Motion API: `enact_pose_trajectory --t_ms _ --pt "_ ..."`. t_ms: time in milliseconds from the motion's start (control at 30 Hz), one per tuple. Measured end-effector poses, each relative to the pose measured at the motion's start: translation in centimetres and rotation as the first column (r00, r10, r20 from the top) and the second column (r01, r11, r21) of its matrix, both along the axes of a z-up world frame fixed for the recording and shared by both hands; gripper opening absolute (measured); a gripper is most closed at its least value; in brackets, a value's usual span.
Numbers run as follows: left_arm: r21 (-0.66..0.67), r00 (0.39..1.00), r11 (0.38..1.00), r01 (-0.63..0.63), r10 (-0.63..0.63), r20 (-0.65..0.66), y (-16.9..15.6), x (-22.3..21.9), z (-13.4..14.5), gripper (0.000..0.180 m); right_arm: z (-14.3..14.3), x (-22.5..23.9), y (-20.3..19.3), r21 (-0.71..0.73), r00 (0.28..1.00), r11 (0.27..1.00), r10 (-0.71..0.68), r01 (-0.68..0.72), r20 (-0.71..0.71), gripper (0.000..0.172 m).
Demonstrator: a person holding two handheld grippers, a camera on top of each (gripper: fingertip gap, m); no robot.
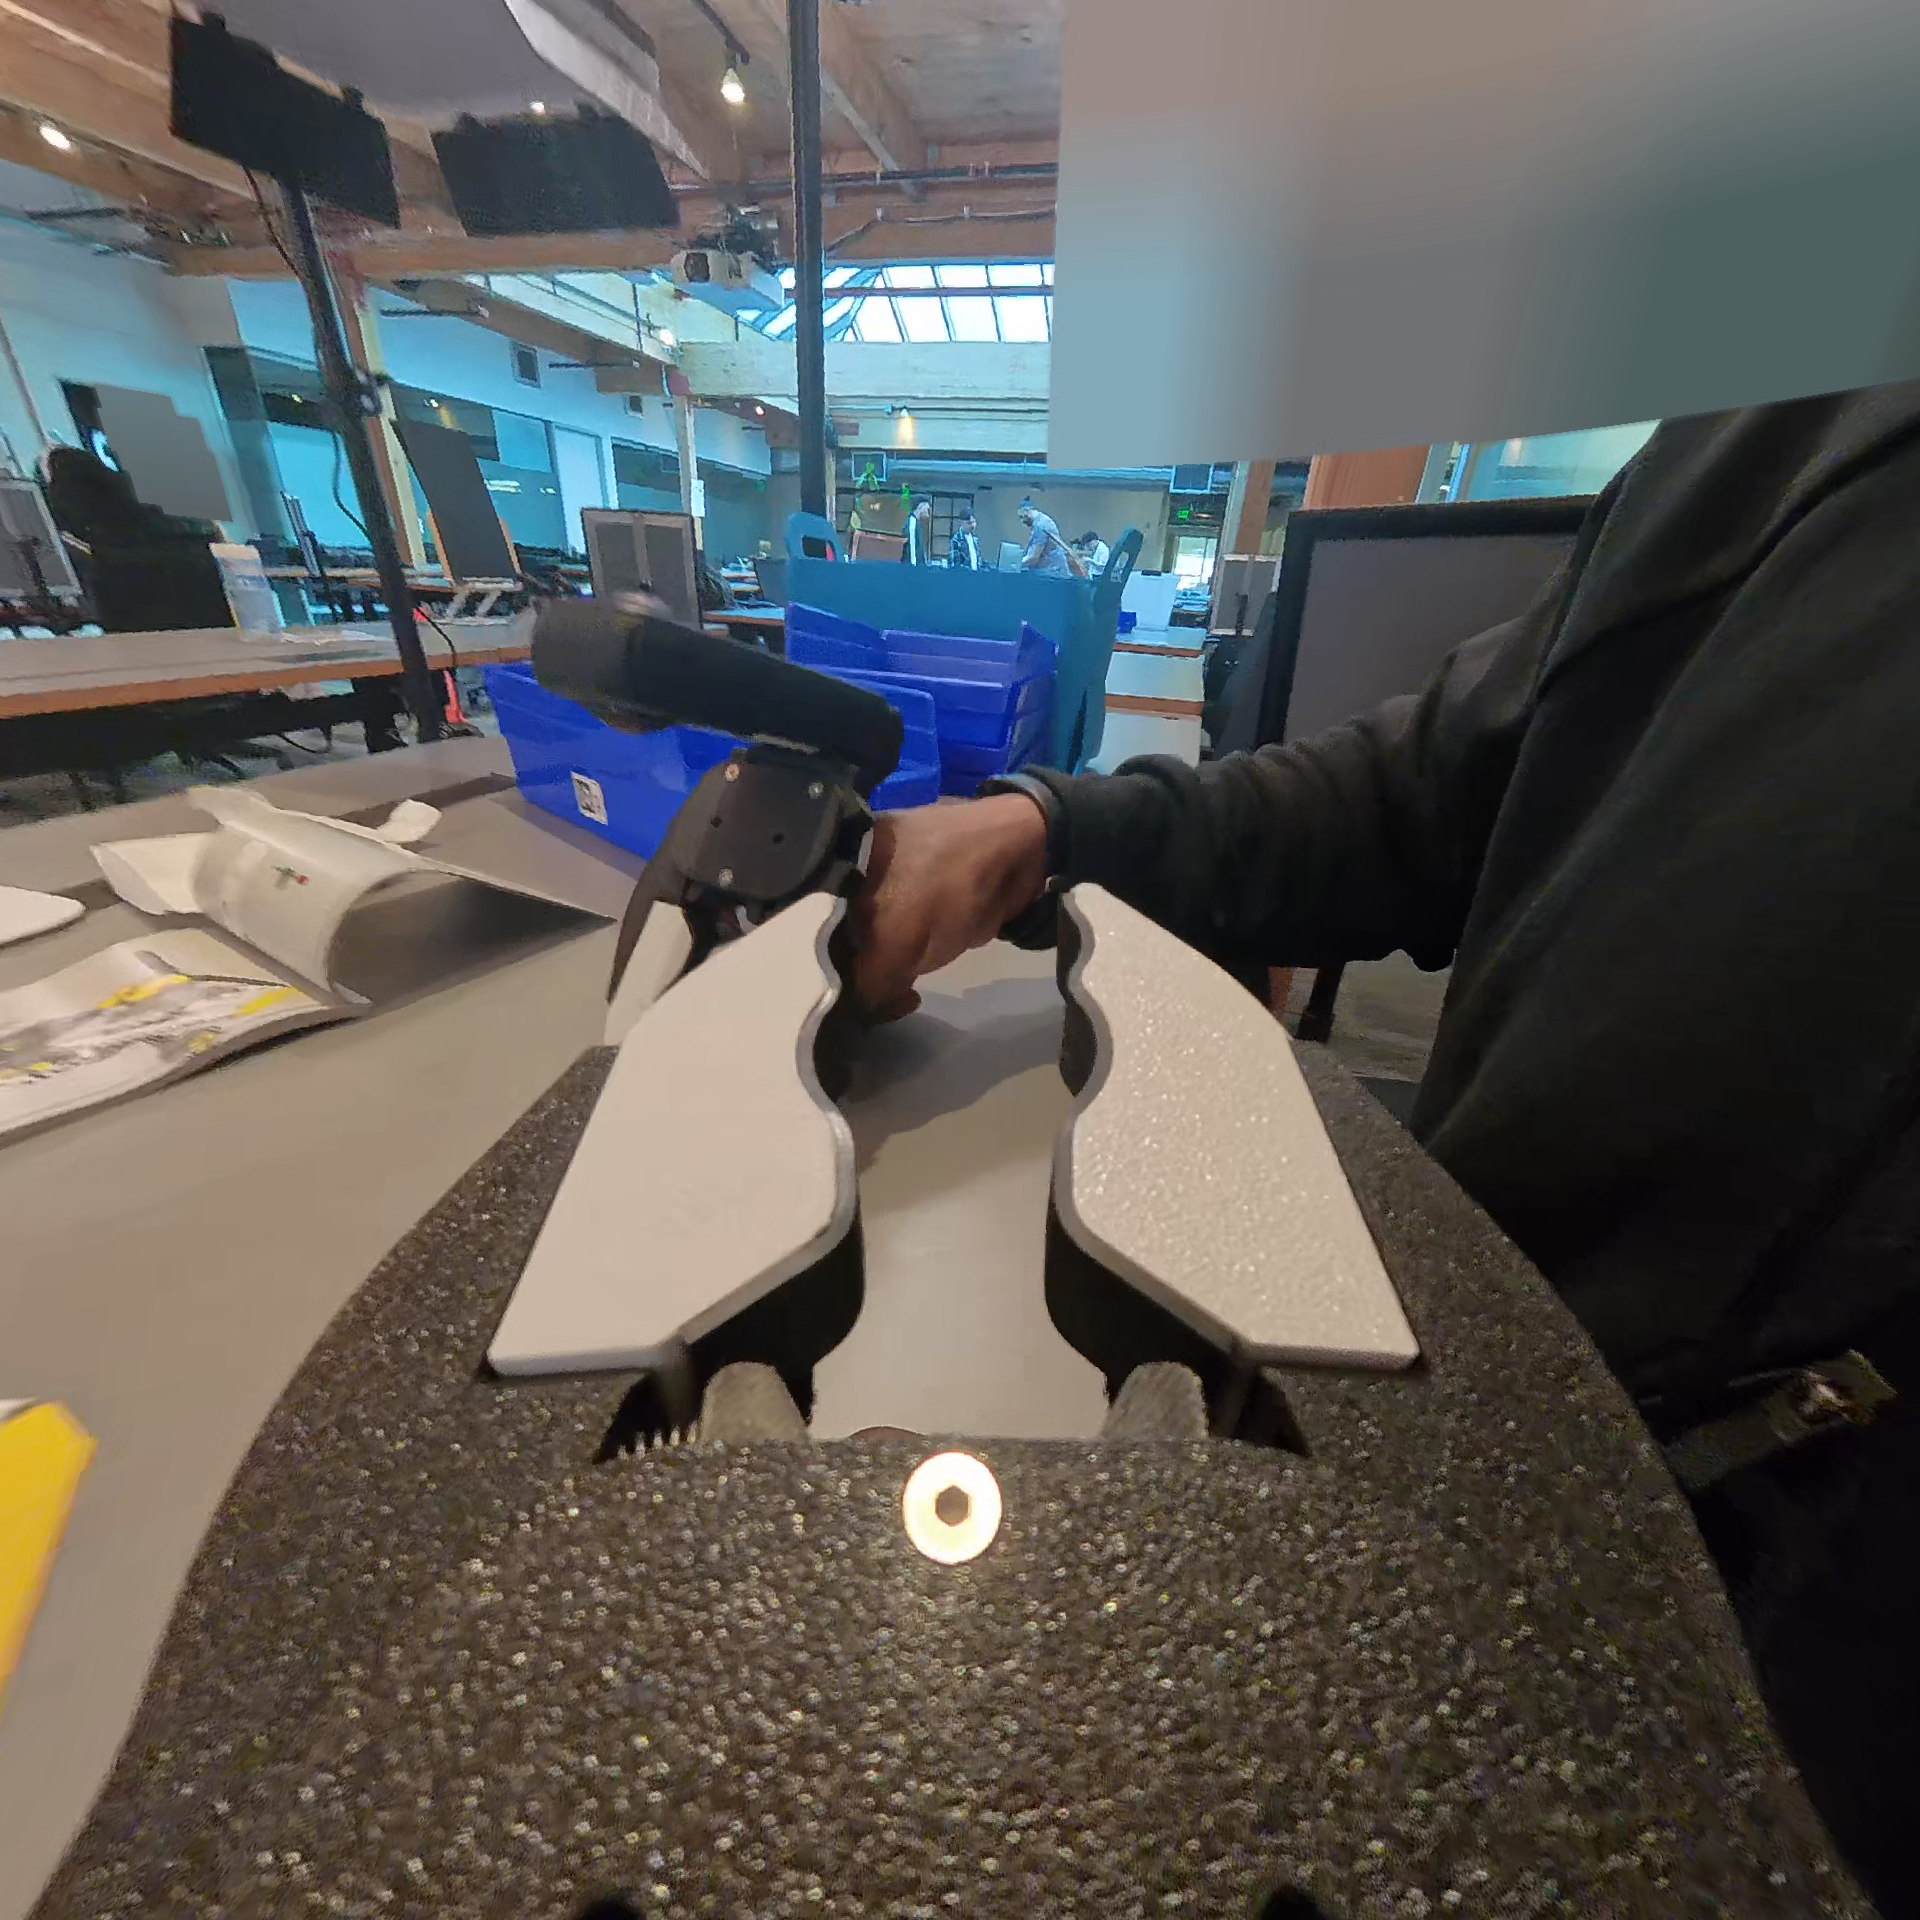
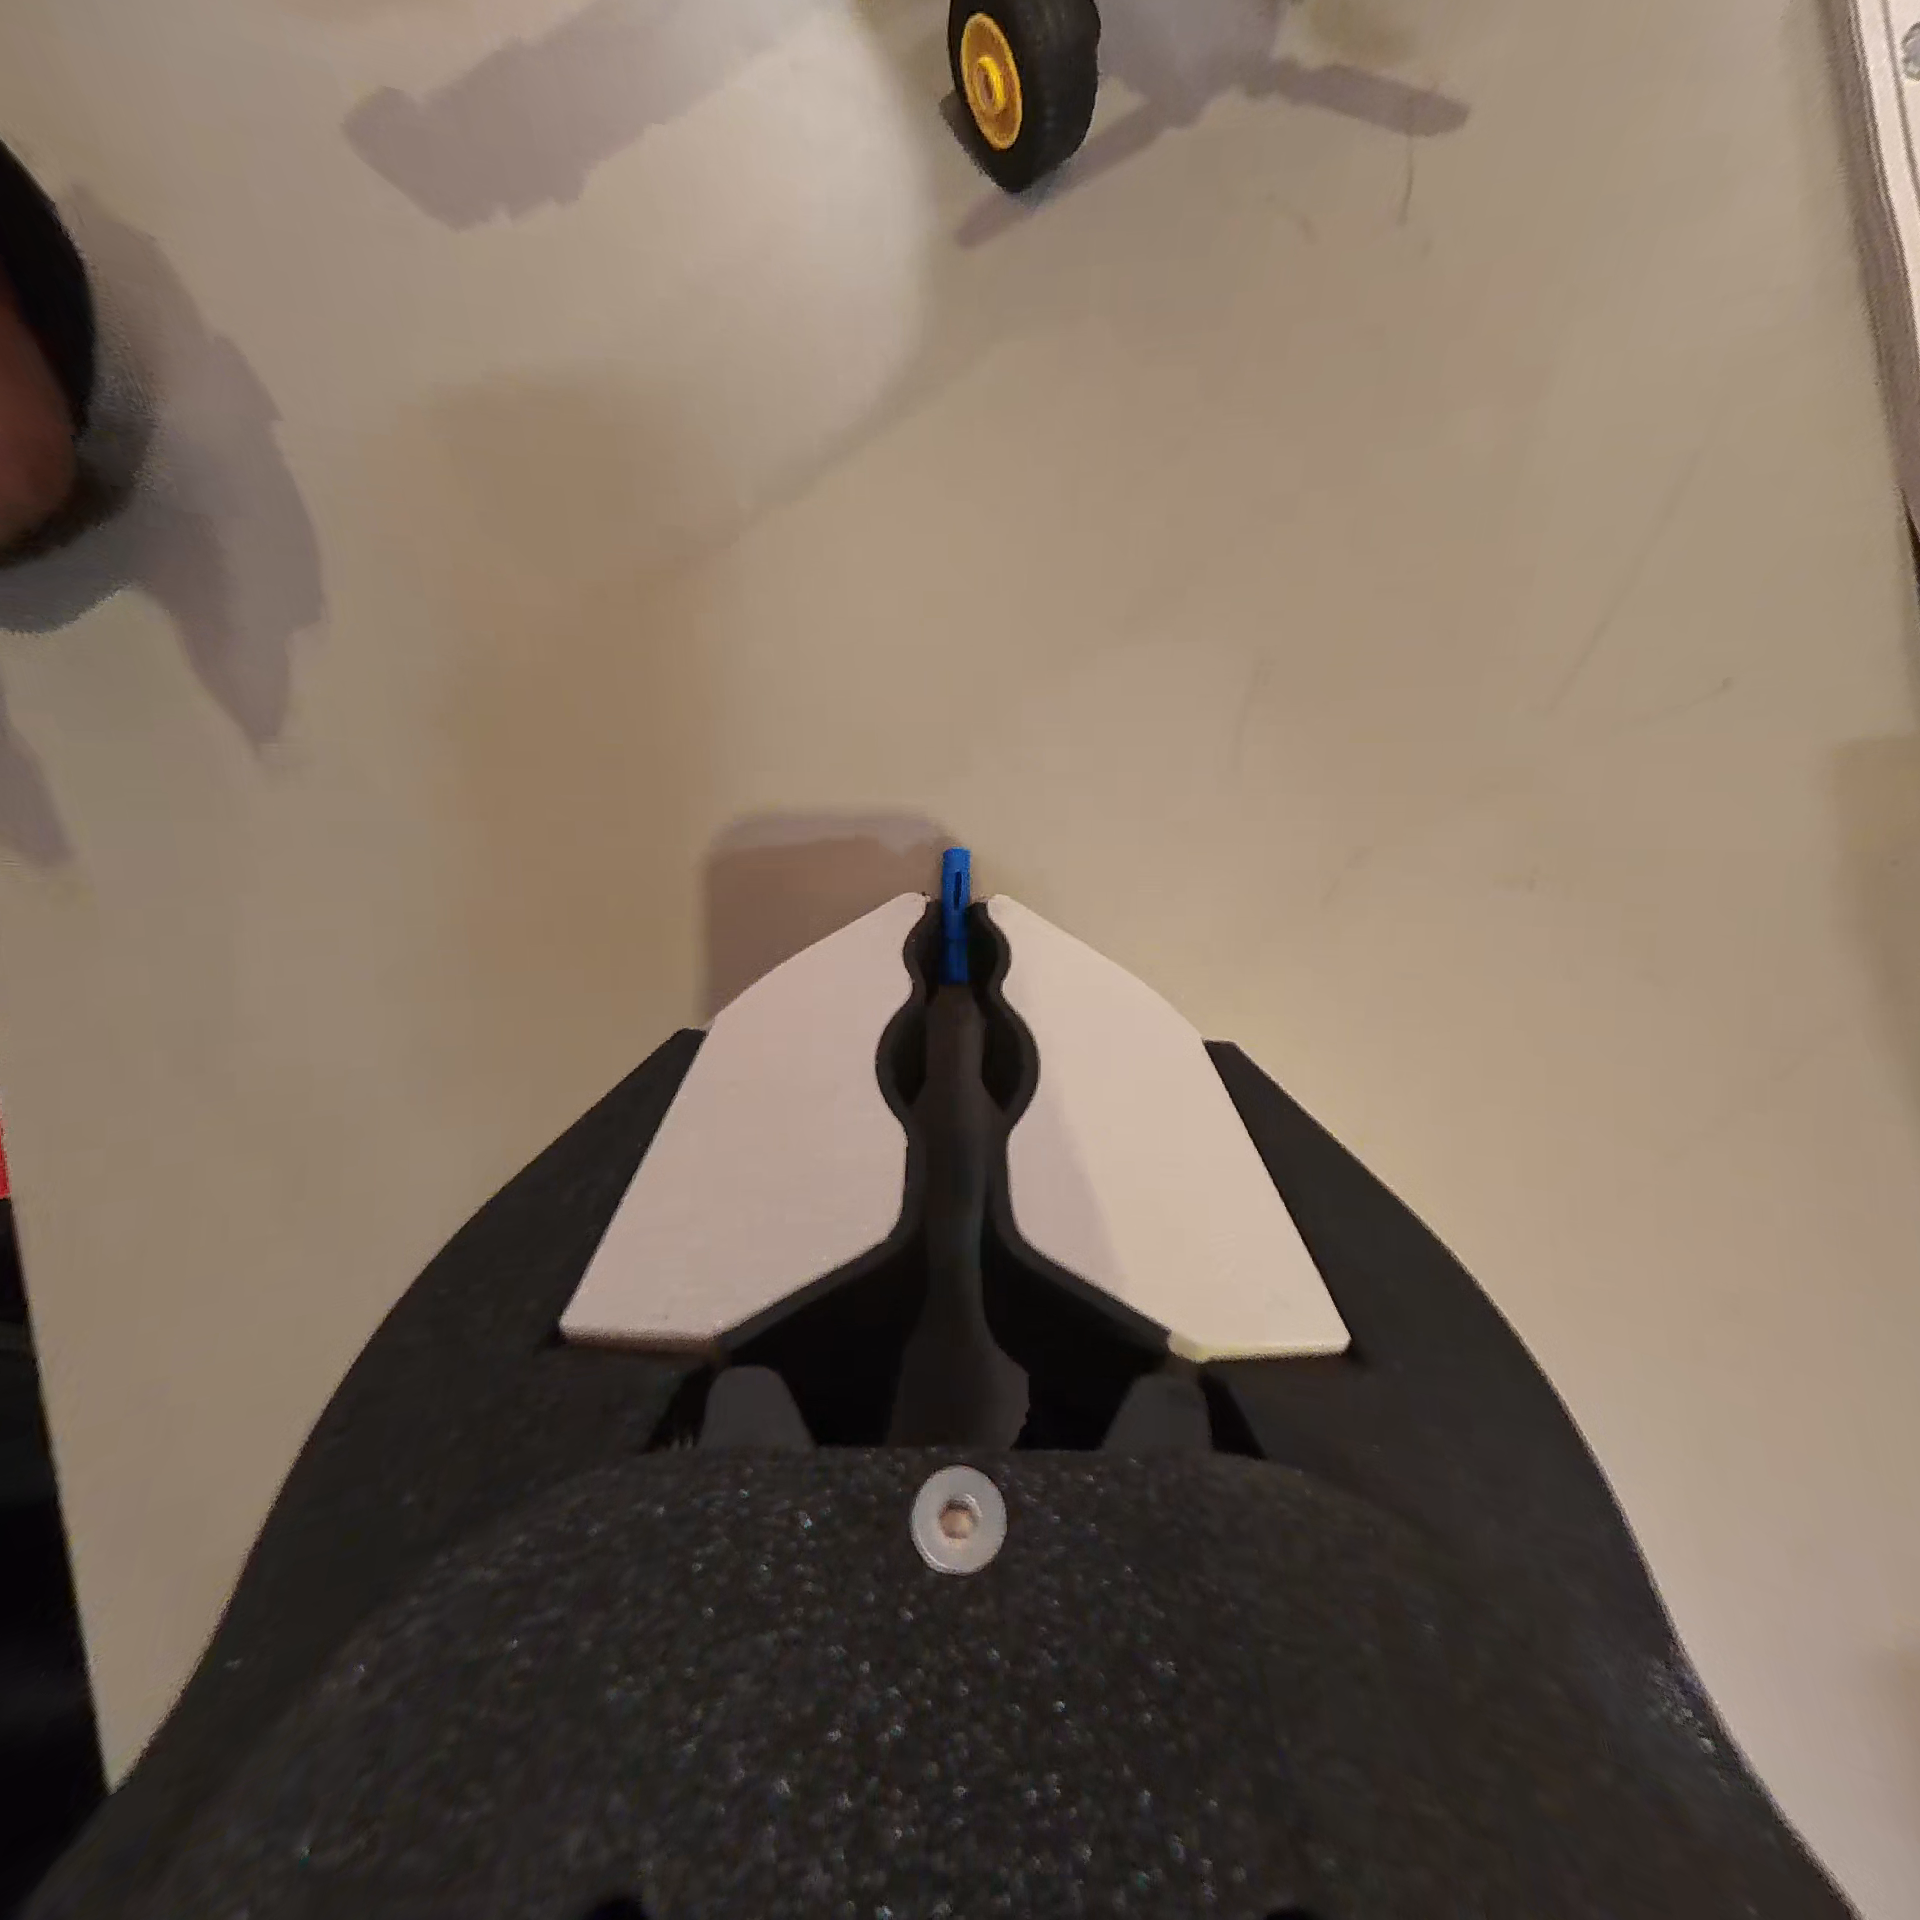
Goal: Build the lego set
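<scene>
A small blue pin [image 2: 954,914], its long axis pointing straight ahead over the pale desk [image 2: 1351,623], sits pinched at the nearly shut right claw [image 2: 956,902], while the left claw [image 1: 945,935] stands open, empty.

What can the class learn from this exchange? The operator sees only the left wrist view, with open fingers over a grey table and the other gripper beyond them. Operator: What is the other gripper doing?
Observer: The right gripper is shut on a small blue pin at its fingertips.
Operator: Does the pin show past the tips?
Observer: Yes, its end sticks out beyond the white fingers, over the pale table.
Operator: Anything else near it?
Observer: A black wheel with a yellow hub lies farther ahead on the table, apart from the pin.
Operator: And to its right?
Observer: The edge of a printed booklet shows at that view's right border.
</scene>
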State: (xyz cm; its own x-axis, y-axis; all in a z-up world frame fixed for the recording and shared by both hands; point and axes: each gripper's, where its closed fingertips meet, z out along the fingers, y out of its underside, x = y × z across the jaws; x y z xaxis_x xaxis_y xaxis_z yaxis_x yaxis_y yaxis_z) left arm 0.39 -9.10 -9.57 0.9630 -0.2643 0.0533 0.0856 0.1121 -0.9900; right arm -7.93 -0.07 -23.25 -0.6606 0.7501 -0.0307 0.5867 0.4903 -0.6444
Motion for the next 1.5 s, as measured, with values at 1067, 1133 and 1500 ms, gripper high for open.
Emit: enact_pose_trajectory --t_ms 1067,1133,1500 --pt "-0.489 0.89 0.745 -0.454 0.356 -0.285 -8.9 -26.7 -9.2 0.047 2.1 -7.5 0.2 -0.331 0.997 0.942 0.064 -0.051 0.03 0.004" --pt "-0.495 0.893 0.744 -0.45 0.363 -0.266 -9.0 -26.9 -9.2 0.043 2.3 -7.4 0.3 -0.354 0.997 0.934 0.061 -0.043 0.038 0.004" --pt "-0.51 0.871 0.707 -0.489 0.369 -0.325 -8.9 -26.9 -9.7 0.041 2.1 -7.4 0.4 -0.339 0.998 0.94 0.051 -0.036 0.037 0.004"
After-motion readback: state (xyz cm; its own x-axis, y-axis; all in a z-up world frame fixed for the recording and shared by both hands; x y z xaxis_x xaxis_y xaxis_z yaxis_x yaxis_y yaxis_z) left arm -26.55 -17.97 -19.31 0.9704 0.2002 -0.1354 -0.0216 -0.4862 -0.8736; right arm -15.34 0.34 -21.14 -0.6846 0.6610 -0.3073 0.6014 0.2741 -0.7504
